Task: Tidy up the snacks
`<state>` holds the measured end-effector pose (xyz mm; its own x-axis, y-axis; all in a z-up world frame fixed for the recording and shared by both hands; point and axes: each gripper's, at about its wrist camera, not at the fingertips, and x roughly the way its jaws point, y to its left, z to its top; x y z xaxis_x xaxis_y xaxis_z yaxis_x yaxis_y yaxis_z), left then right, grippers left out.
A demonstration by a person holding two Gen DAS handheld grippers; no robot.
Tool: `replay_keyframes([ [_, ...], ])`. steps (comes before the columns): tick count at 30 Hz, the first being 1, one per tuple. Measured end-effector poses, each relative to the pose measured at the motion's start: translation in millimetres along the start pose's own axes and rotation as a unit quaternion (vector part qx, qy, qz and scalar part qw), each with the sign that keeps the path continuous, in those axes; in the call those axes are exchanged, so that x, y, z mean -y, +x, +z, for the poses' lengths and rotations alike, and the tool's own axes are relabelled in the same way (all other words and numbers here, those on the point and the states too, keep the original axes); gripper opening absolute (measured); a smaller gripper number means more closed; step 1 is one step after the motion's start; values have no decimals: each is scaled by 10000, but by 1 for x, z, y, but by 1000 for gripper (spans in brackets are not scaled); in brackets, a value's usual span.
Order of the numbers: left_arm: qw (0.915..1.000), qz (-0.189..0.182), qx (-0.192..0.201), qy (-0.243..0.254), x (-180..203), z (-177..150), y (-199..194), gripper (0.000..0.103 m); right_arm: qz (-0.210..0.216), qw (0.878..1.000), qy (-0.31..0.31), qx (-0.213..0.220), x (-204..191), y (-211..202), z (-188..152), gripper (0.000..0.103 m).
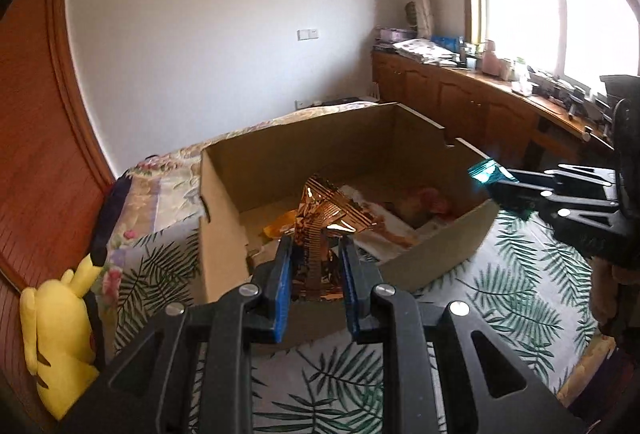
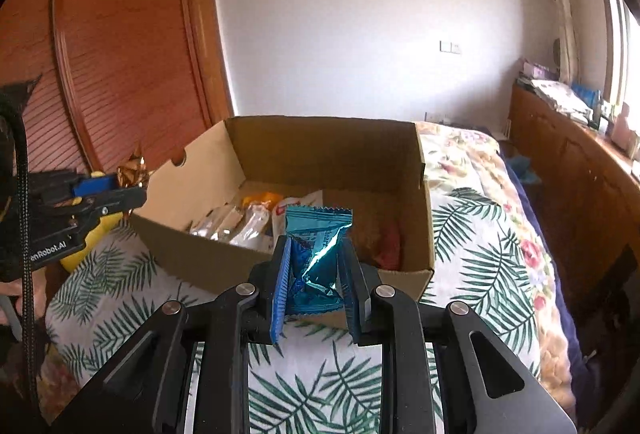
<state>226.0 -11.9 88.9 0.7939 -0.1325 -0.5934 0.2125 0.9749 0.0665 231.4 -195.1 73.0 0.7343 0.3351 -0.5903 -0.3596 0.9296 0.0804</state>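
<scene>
Gripping a gold foil snack packet [image 1: 320,234] in your left gripper [image 1: 316,258], you are keeping its jaws closed tight on the packet's lower half, so the crinkled top is fanning out above the blue pads. The packet is hanging just over the near wall of the open cardboard box [image 1: 224,218], which is sitting on the bed [image 1: 500,294] with its leaf-print cover.

You are pinching a teal foil snack packet [image 2: 318,250] in your right gripper [image 2: 314,266] the same way, jaws pressed in on both sides of it and its serrated upper edge standing above the fingertips. This one is also poised at the near edge of the box, on the opposite side from the gold one; each gripper is showing at the margin of the other's view.

Inside the box, several wrapped snacks [image 2: 244,220] are lying along the floor toward one side, silvery and white wrappers together, with a reddish item [image 2: 390,246] beside them.

A yellow plush toy [image 1: 60,338] is sitting at the bed's edge against the wooden wardrobe [image 1: 36,138].
</scene>
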Motion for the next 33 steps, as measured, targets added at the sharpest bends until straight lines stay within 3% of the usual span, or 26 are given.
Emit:
replay_keyframes([
  [13,9994,123,-193,-277,-20,3,29,22,-41,9992,254,-312,8,37,11,24],
  [15,9993,94,-205,-286,-20,4,30,25,-50,9991,271,-316,6,40,11,27],
  [17,9993,98,-213,-290,-19,5,30,37,-52,9991,281,-328,6,42,11,30],
  [20,9995,80,-111,-275,-17,5,28,44,-78,9992,188,-340,2,43,8,31],
  [33,9996,135,44,-263,-1,-2,-4,47,94,9999,125,-48,-11,5,3,33],
])
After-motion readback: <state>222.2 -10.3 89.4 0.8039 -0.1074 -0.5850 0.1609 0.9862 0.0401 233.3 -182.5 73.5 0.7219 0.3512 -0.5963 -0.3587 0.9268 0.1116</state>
